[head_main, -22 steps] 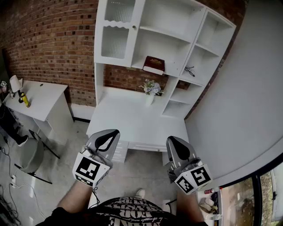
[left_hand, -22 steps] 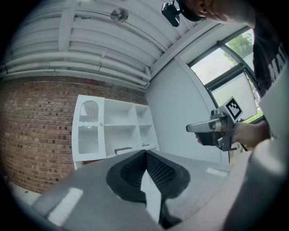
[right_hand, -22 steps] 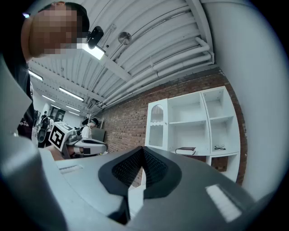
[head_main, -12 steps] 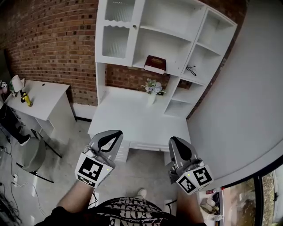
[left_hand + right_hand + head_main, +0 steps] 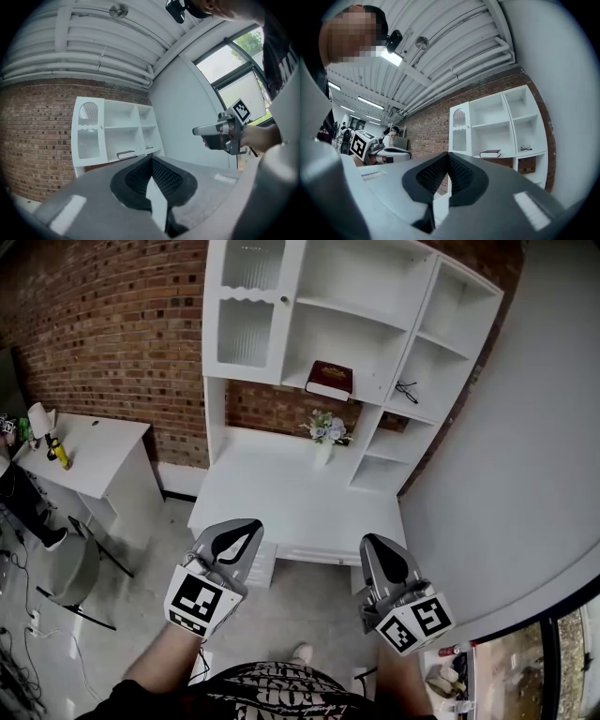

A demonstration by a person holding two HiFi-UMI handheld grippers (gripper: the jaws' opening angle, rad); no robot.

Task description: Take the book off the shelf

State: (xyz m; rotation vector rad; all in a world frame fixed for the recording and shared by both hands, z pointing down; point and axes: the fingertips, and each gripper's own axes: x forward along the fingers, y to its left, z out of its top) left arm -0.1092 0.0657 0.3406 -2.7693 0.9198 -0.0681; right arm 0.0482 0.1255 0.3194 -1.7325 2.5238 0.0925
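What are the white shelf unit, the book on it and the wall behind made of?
The white shelf unit looks like painted wood or board: smooth, even matte surfaces. The dark red book seems a hardcover: stiff cover over pale page edges. The red-brown wall is bare brick: mortar lines show.

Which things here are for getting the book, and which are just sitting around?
For the job: book, the white shelf it lies on, left gripper, right gripper, both shut and empty.
Just sitting around: vase of flowers, glasses, yellow bottle, side table.
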